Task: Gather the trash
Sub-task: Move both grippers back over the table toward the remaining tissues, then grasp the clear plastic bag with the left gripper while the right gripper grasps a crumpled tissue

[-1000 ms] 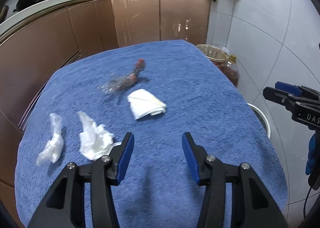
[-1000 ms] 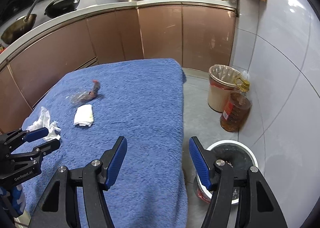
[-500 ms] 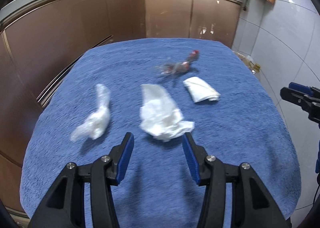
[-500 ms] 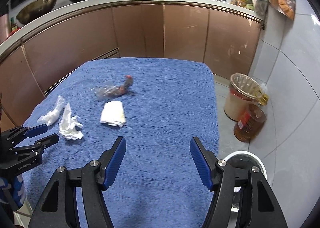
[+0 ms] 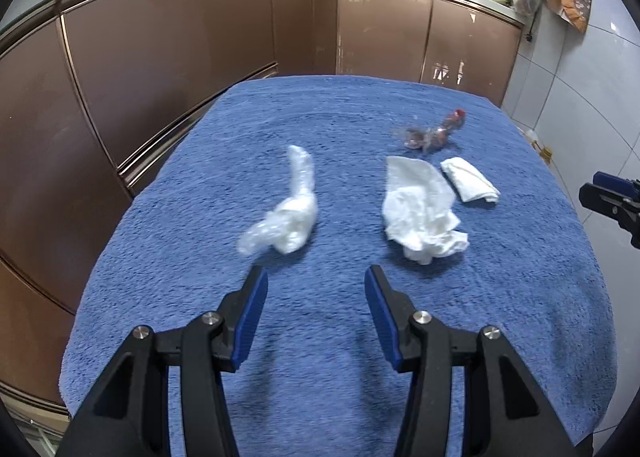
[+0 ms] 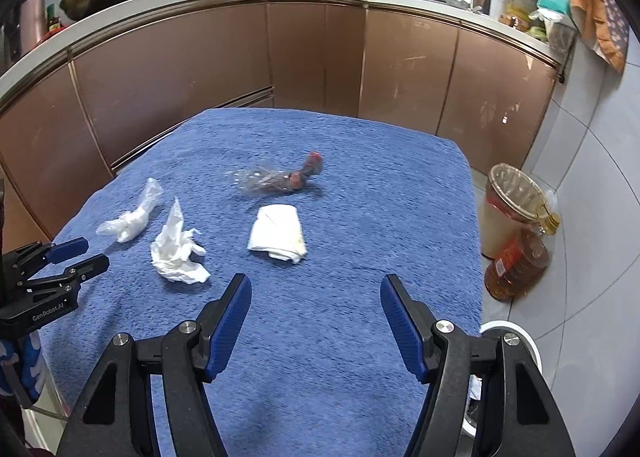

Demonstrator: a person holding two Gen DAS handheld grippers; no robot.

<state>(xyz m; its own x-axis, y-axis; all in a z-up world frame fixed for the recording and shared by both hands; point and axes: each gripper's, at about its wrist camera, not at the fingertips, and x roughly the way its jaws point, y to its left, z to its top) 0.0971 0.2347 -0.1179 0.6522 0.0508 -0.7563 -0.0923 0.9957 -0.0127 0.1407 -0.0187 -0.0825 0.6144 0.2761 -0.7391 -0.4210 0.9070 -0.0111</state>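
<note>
Several pieces of trash lie on a blue towel-covered table point(image 5: 340, 337). A twisted white plastic bag point(image 5: 288, 213) point(image 6: 130, 219) lies at the left. A crumpled white tissue point(image 5: 422, 213) point(image 6: 176, 253) is beside it. A folded white napkin point(image 5: 470, 185) point(image 6: 278, 233) and a clear wrapper with red bits point(image 5: 434, 133) point(image 6: 280, 179) lie farther back. My left gripper point(image 5: 316, 289) is open and empty, just short of the bag and tissue. My right gripper point(image 6: 316, 297) is open and empty over the table's near right part, short of the napkin.
Brown kitchen cabinets point(image 6: 312, 57) curve behind the table. On the floor at the right stand a lined waste bin point(image 6: 508, 209), an oil bottle point(image 6: 516, 261) and a white round bin point(image 6: 508, 341) near the table's corner.
Both views have swung left. The left gripper now faces the gap between the plastic bag and the tissue. The right gripper has moved over the table, away from the white floor bin.
</note>
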